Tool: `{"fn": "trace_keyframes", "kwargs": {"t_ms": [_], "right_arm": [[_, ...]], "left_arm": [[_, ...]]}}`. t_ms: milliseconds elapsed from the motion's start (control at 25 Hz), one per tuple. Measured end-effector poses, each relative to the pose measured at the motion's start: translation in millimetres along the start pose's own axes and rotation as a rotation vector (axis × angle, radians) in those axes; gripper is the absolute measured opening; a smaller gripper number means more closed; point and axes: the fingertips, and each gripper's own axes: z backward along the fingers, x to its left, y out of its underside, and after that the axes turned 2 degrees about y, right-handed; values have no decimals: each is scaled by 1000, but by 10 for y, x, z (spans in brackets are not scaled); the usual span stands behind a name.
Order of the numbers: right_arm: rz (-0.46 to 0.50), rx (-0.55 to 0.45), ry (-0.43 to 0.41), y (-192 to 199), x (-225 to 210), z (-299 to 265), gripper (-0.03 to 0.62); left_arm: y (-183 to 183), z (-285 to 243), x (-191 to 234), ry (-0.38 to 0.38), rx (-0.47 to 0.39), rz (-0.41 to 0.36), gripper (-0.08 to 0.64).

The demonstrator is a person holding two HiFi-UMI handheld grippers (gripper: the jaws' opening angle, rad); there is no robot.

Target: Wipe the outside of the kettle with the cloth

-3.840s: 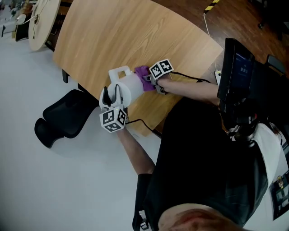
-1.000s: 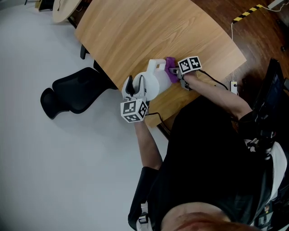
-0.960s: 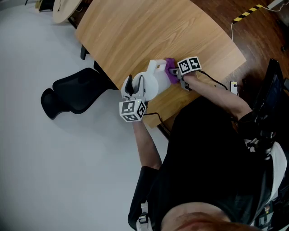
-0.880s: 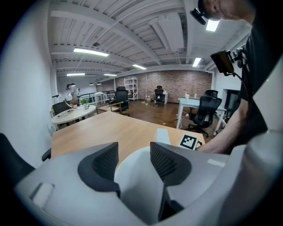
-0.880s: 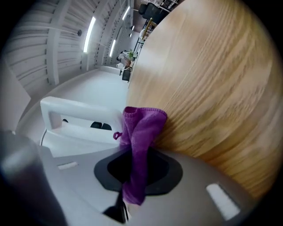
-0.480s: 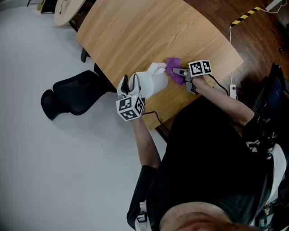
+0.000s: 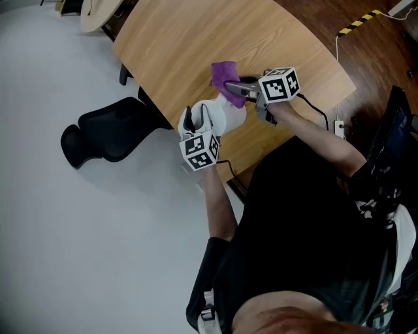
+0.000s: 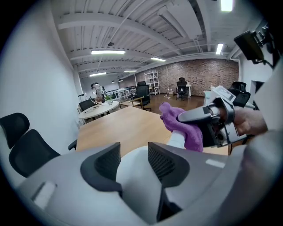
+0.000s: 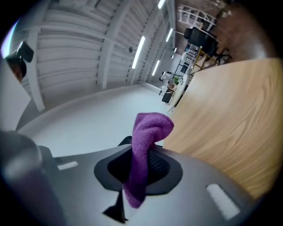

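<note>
No readable words, brands or numbers anywhere. Only coded black-and-white square patterns, without letters or digits, on the cube of the left gripper near the table edge and on the cube of the right gripper further right. Plain yellow-and-black striped tape on the far right floor, unlettered
</note>
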Motion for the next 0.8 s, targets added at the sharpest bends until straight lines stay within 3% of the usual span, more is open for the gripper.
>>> {"fn": "trace_keyframes", "kwargs": {"t_ms": [120, 400, 600, 800], "right_arm": [[-95, -38, 26, 66, -371, 54, 55], [-165, 47, 198, 649, -1334, 80, 54], [-161, 88, 277, 814, -1655, 77, 54], [-190, 205, 388, 1178, -1981, 94, 52]], "left_arm": [[9, -35, -24, 2, 0, -5, 69], [19, 67, -64, -1, -31, -27, 69], [40, 106, -87, -21, -52, -45, 69], [15, 142, -99, -45, -62, -64, 66]]}}
